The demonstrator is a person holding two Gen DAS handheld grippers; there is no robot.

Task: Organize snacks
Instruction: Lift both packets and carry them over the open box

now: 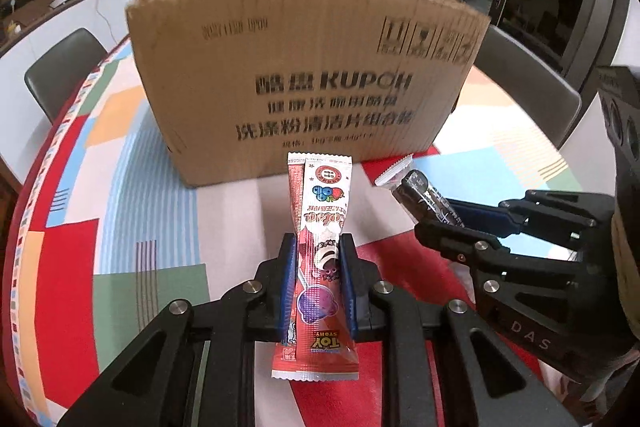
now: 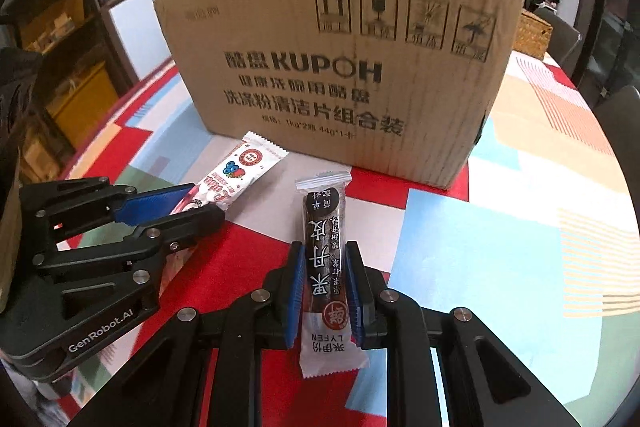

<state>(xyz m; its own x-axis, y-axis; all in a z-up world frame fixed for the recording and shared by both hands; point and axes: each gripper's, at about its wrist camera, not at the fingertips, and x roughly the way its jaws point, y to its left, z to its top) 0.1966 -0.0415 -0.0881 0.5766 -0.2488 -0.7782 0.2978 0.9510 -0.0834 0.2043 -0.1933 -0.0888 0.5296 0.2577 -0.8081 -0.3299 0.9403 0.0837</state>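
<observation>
My left gripper (image 1: 318, 247) is shut on a red and white lollipop packet (image 1: 322, 211), which stands up between the blue pads and points toward the cardboard box (image 1: 304, 67). My right gripper (image 2: 323, 259) is shut on a dark fruit-leather bar in clear wrap (image 2: 325, 227), also pointing at the box (image 2: 360, 67). In the left wrist view the right gripper (image 1: 434, 217) shows at the right with the dark bar (image 1: 420, 187). In the right wrist view the left gripper (image 2: 200, 203) shows at the left with the lollipop packet (image 2: 240, 171). Both snacks are held above the table.
The tall cardboard box stands on a table with a colourful patterned cloth (image 1: 132, 155), just beyond both snacks. Grey chairs (image 1: 64, 71) stand at the table's far sides. A wicker basket (image 2: 532, 31) sits behind the box at the right. Shelves and a counter lie beyond.
</observation>
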